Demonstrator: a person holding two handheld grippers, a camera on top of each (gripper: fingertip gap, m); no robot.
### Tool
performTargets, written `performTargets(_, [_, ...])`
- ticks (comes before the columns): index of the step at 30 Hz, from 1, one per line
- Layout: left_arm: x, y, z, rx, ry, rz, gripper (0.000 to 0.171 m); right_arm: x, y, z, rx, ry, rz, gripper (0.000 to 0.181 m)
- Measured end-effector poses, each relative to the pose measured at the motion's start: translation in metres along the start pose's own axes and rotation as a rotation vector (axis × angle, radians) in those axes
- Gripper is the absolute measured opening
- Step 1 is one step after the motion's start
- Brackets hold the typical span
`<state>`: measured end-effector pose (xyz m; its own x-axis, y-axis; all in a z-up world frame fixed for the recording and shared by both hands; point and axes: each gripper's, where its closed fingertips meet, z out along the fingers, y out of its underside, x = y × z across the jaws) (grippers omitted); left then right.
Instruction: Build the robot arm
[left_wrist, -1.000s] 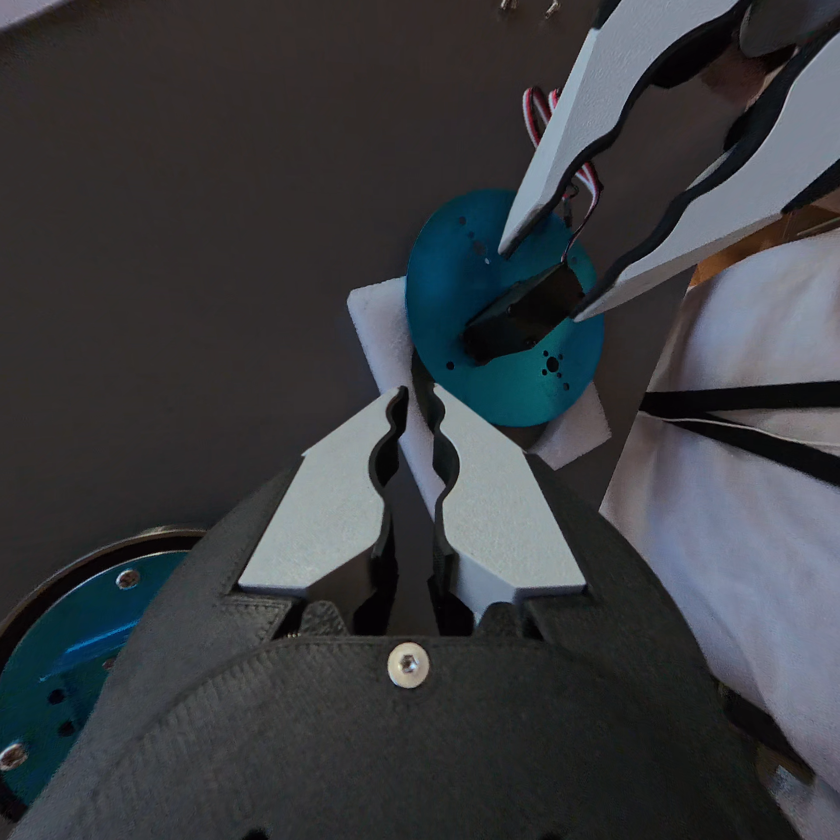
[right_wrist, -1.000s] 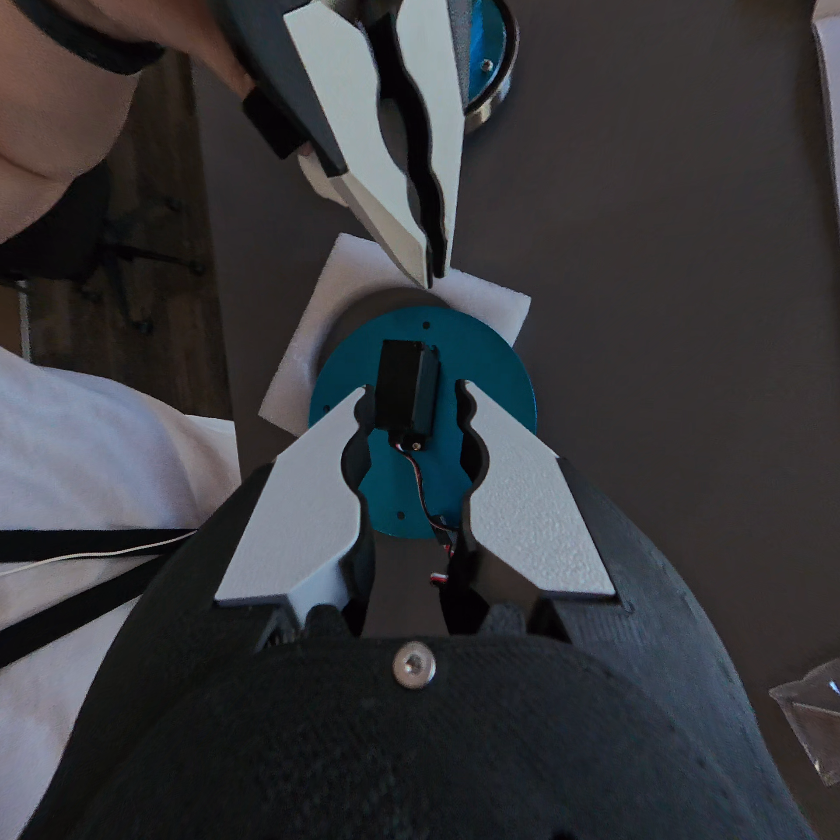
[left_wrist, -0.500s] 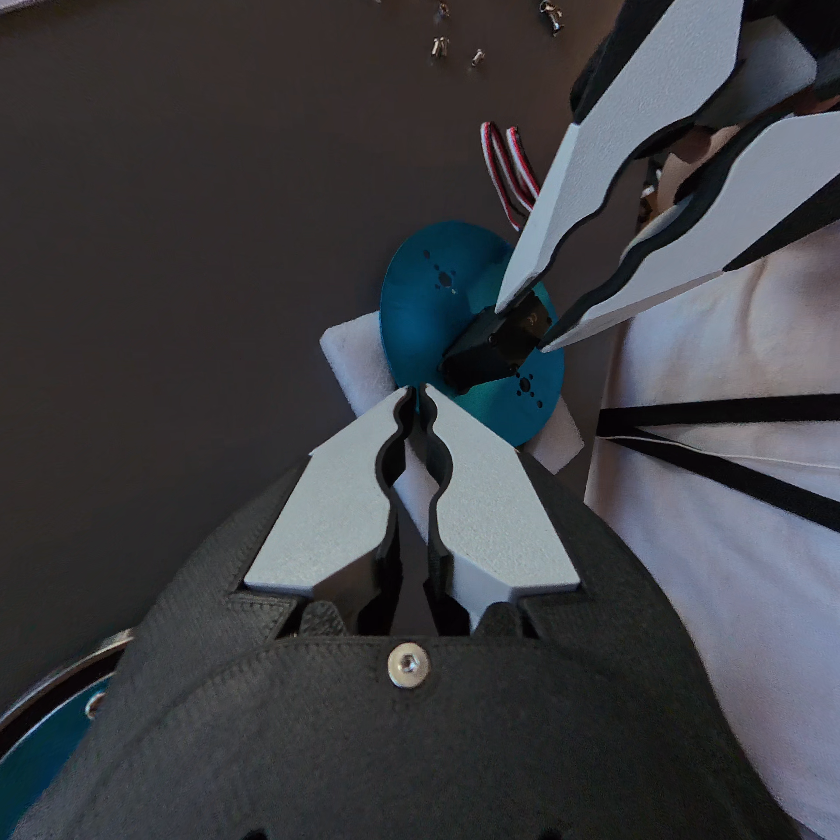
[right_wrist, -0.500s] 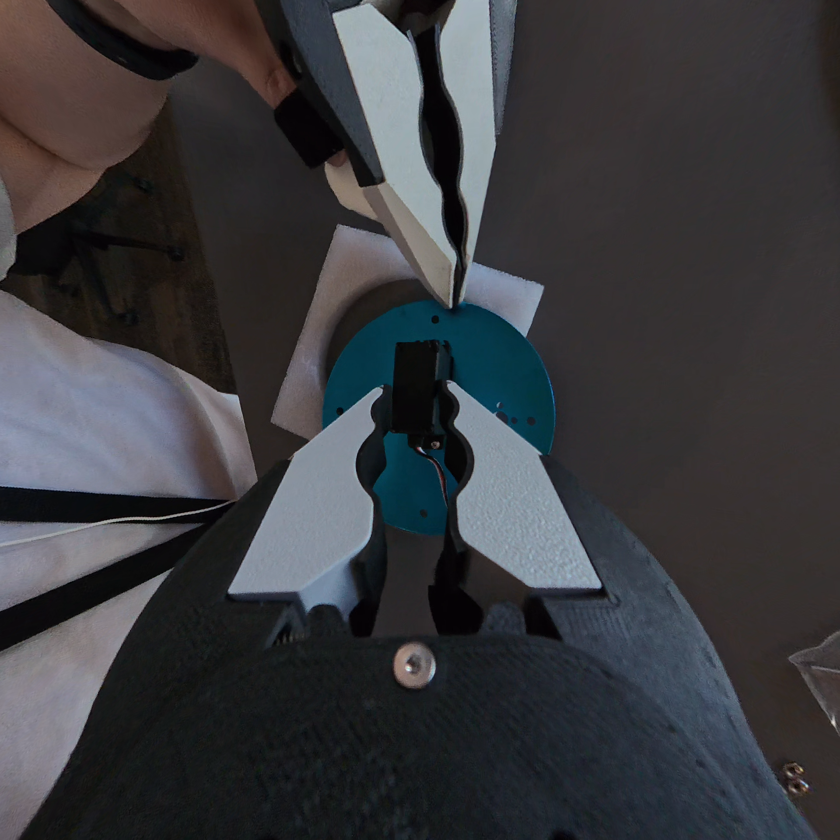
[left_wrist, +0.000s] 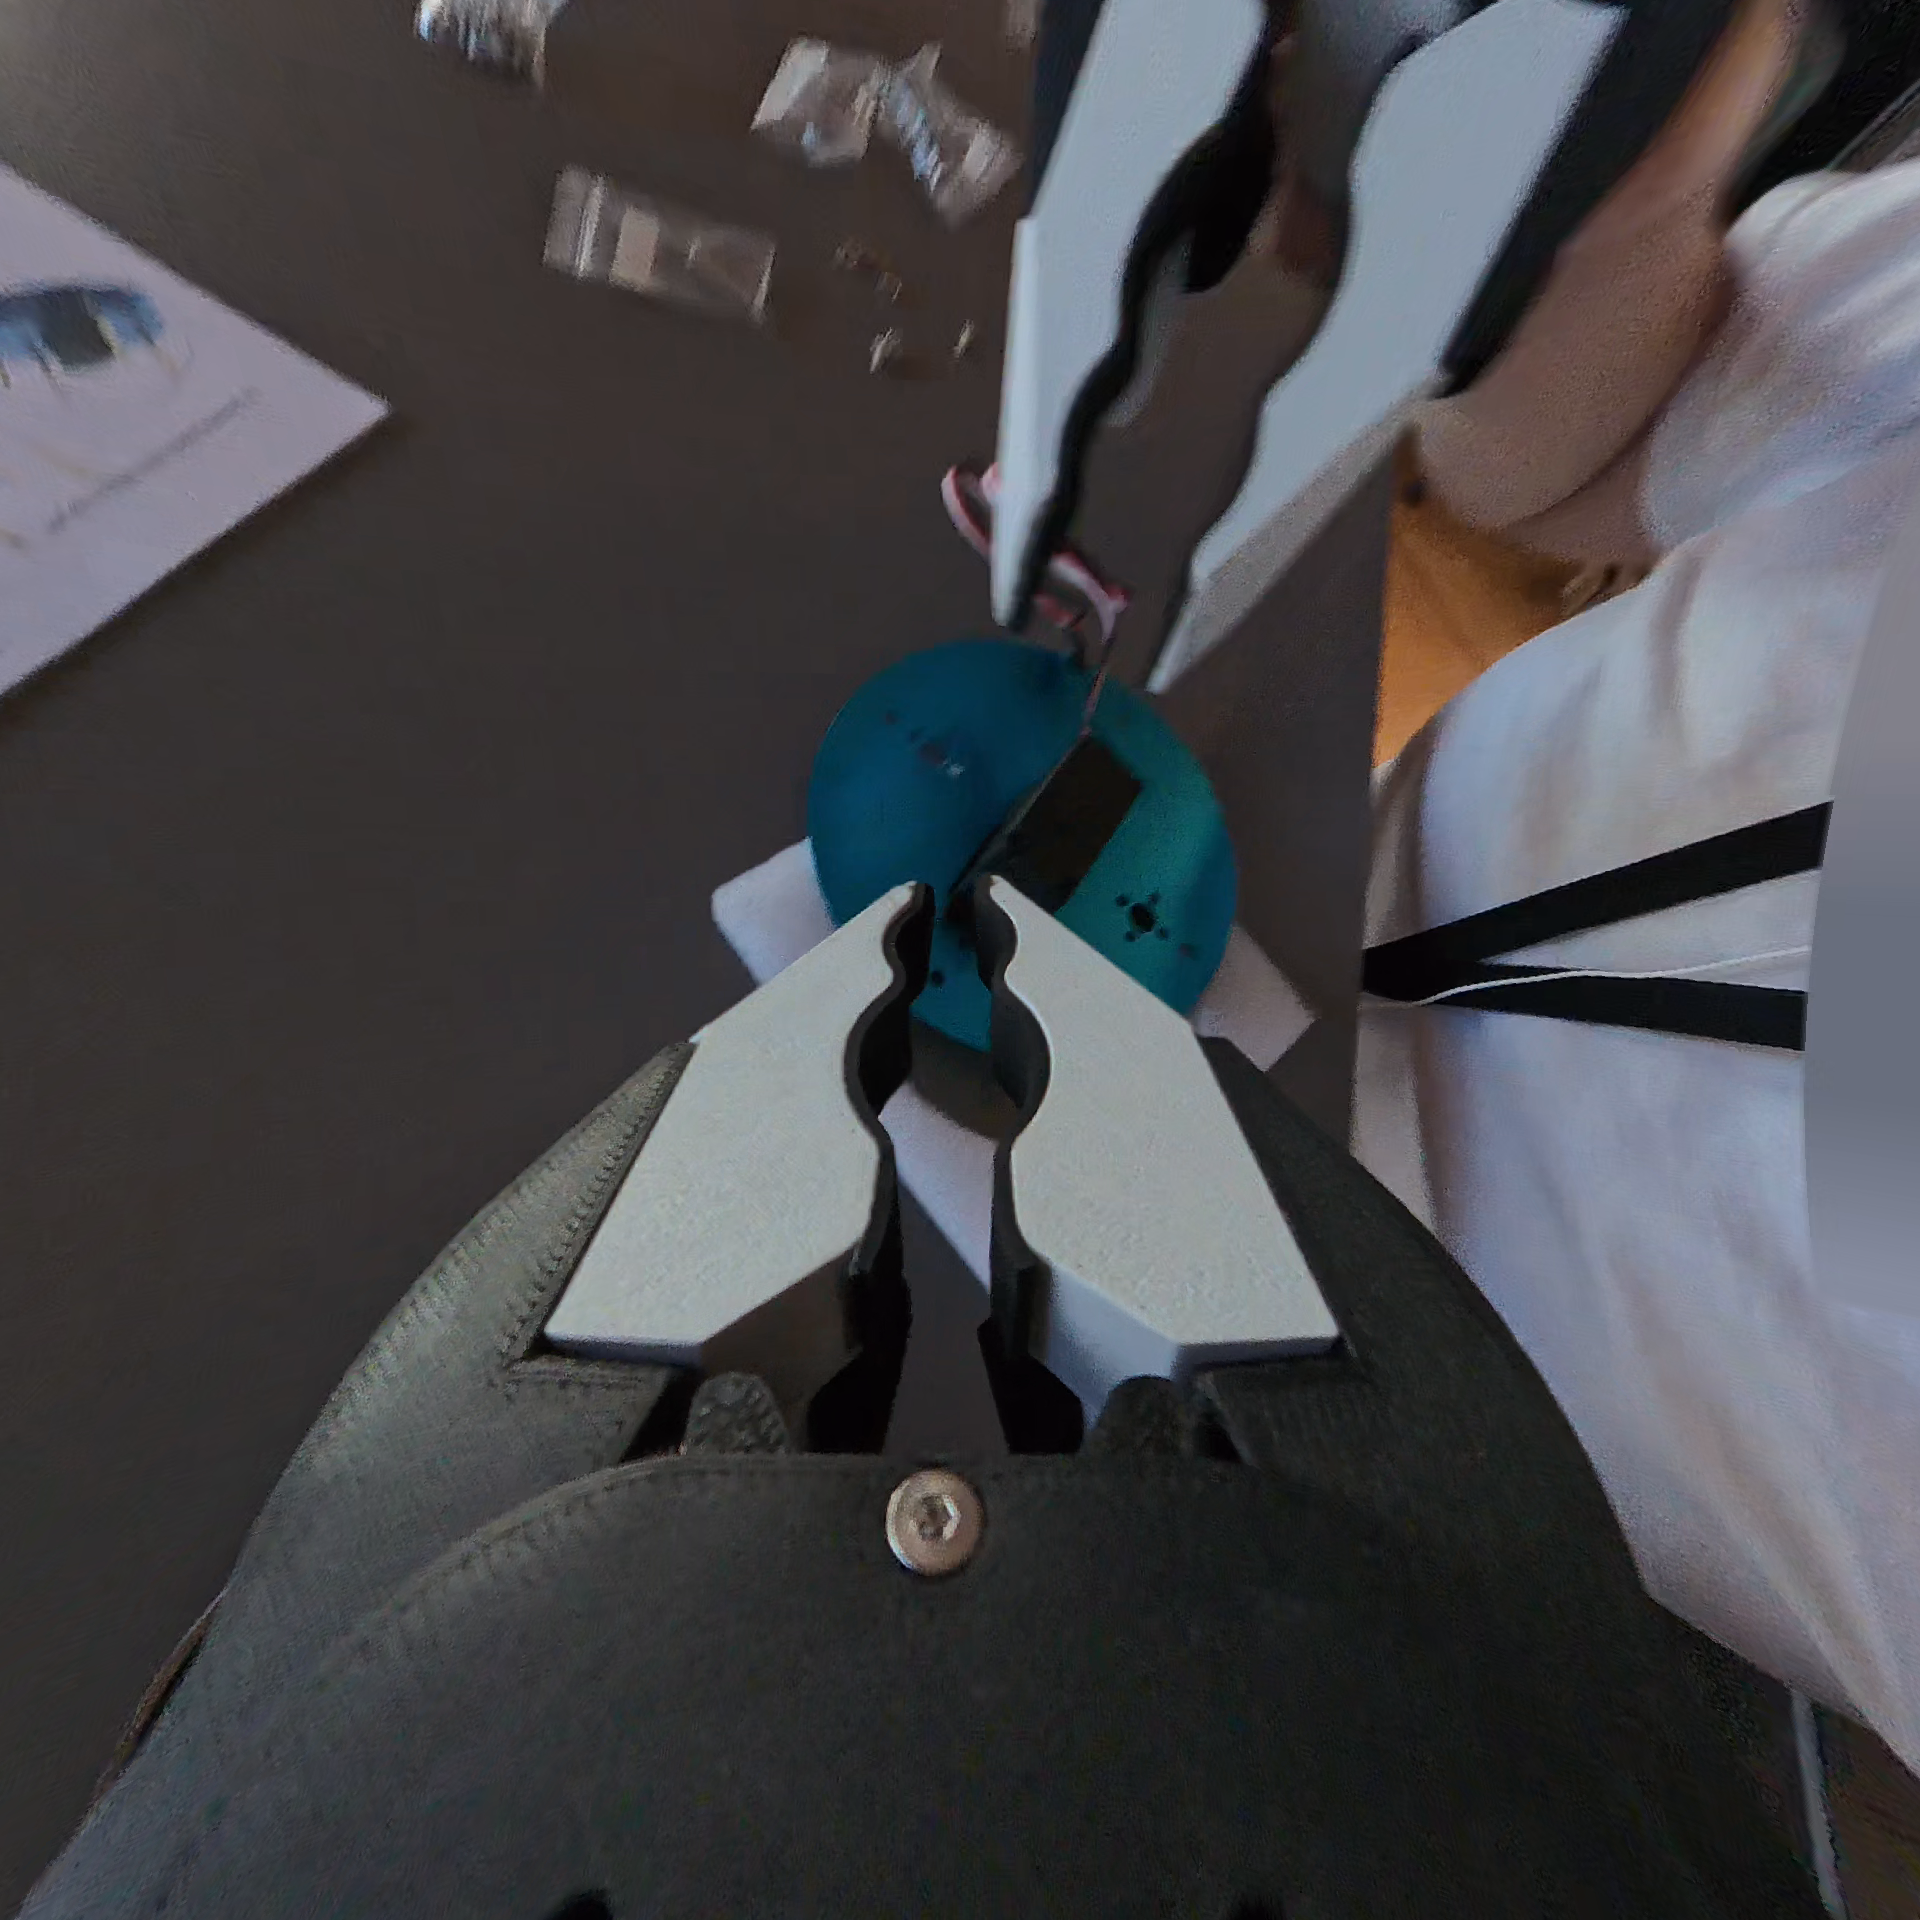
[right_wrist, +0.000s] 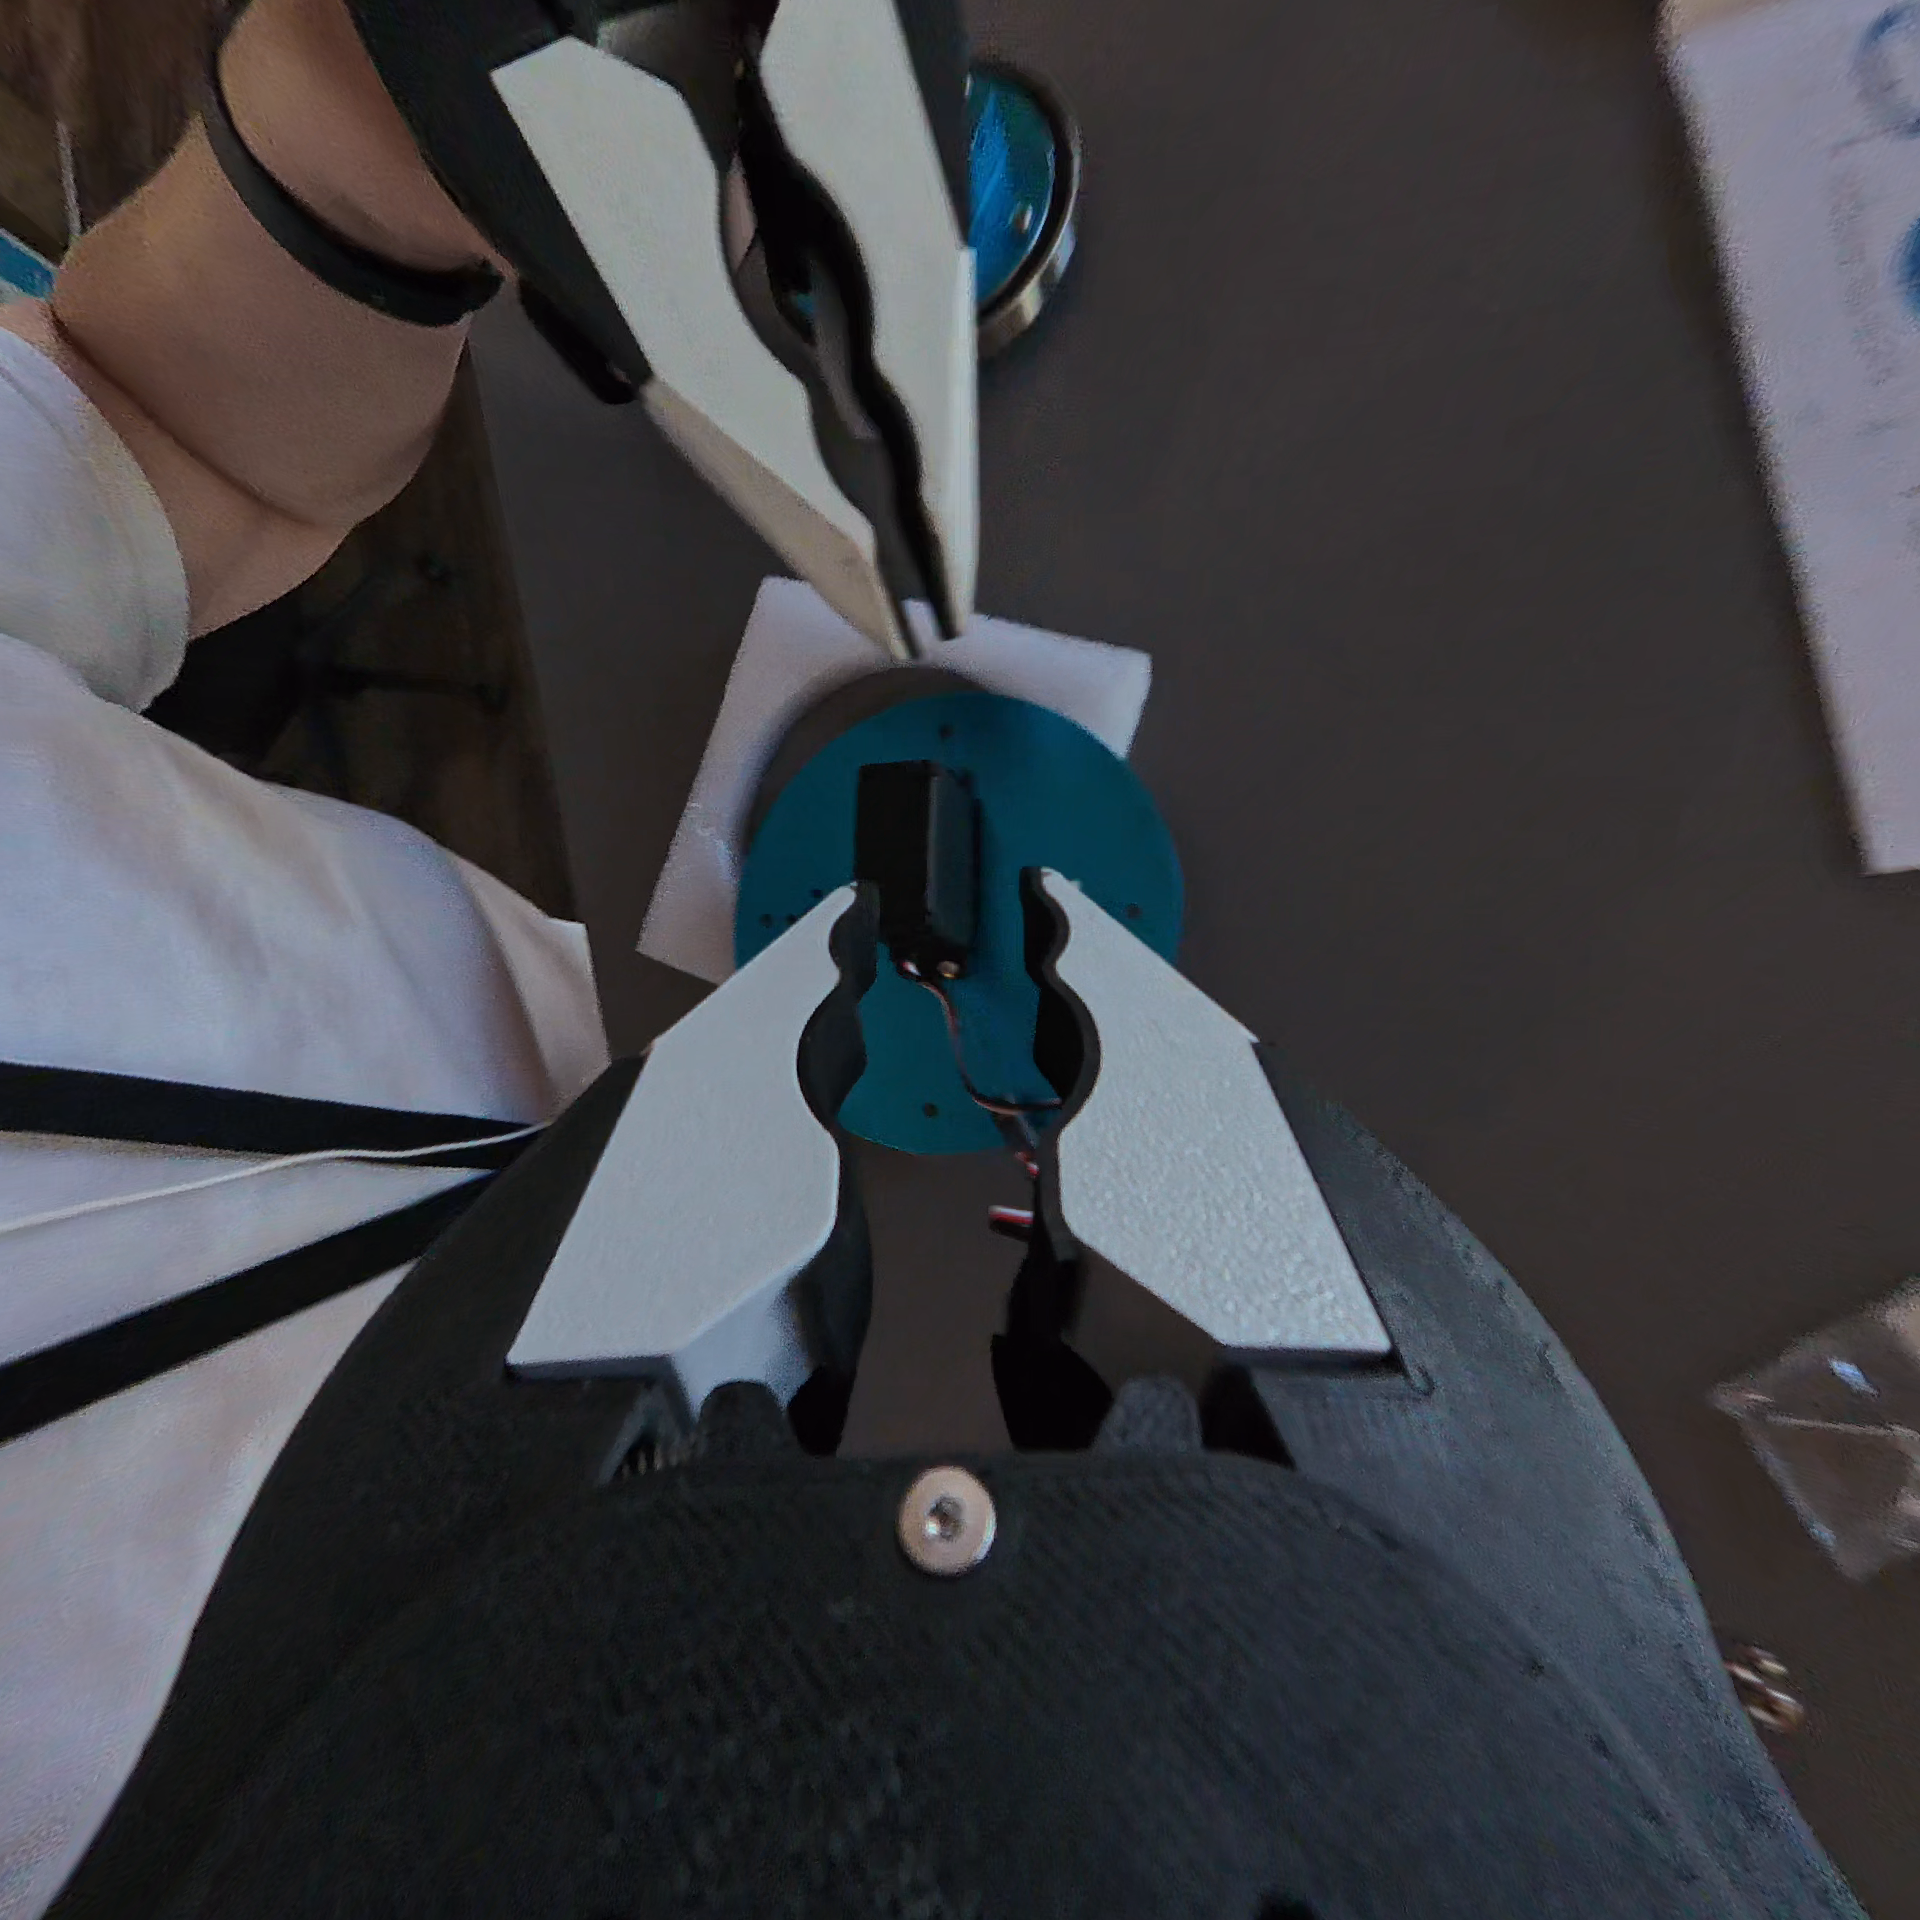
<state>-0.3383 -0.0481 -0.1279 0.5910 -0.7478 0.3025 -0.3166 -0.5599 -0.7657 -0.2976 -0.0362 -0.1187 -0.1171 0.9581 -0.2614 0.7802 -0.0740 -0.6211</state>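
Observation:
A blue metal disc (left_wrist: 904, 790) lies on a white foam pad (left_wrist: 764, 904) on the dark table. A black servo (left_wrist: 1070, 821) with red, white and black wires (left_wrist: 966, 499) sits on the disc. My left gripper (left_wrist: 956, 894) hovers at the disc's near edge, its jaws a narrow gap apart and empty. My right gripper (right_wrist: 948, 883) is open around the wire end of the servo (right_wrist: 920, 862), above the disc (right_wrist: 1081, 831). The left finger is close to the servo, and the wires (right_wrist: 1013, 1216) run under the right finger. The right wrist view shows the left gripper (right_wrist: 923, 629) over the pad (right_wrist: 1049, 665).
A white printed sheet (left_wrist: 125, 436) lies far left, also in the right wrist view (right_wrist: 1829, 416). Clear plastic bags (left_wrist: 665, 244) and small screws (left_wrist: 914, 343) lie beyond the disc. A second blue round part with a metal rim (right_wrist: 1013, 156) sits behind the left gripper. A person's white shirt (left_wrist: 1558, 1143) borders the table. My right fingertips sit around 5 cm from my left ones. The disc (right_wrist: 1081, 831) is about equally far from each gripper, around 5 cm. It turns up in the left wrist view (left_wrist: 884, 799) as well.
My right gripper was shut on the servo half a second ago and has opened and let go. My left gripper's jaws have parted slightly. Both cameras have pulled back.

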Motion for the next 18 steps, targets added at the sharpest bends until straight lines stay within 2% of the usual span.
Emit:
performTargets(2, [0.014,-0.007,-0.005,0.062,0.070,-0.007,0.007,0.009,-0.001,-0.015,0.070,0.029,-0.071,0.028])
performTargets(5, [0.018,-0.002,-0.005,0.062,0.084,-0.015,0.007,0.015,0.011,-0.029,0.120,0.024,-0.183,0.029])
performTargets(9, [0.020,0.001,0.007,0.043,0.062,-0.003,0.008,0.037,0.040,-0.047,0.132,0.079,-0.146,0.029])
performTargets(11, [0.017,0.001,0.010,0.027,0.037,-0.020,0.008,0.043,0.046,-0.066,0.212,0.097,-0.158,0.028])
performTargets(14, [0.021,-0.009,0.002,0.087,0.016,-0.056,0.007,0.054,0.050,-0.119,0.412,0.234,-0.279,0.031])
performTargets(16, [0.030,-0.019,-0.011,0.161,-0.022,-0.052,0.007,0.060,0.063,-0.152,0.489,0.287,-0.286,0.055])
performTargets(17, [0.033,-0.022,-0.018,0.191,-0.068,-0.032,0.007,0.066,0.073,-0.161,0.478,0.305,-0.271,0.069])
performTargets(18, [0.038,-0.026,-0.025,0.225,-0.125,-0.003,0.007,0.071,0.087,-0.165,0.426,0.313,-0.263,0.075])
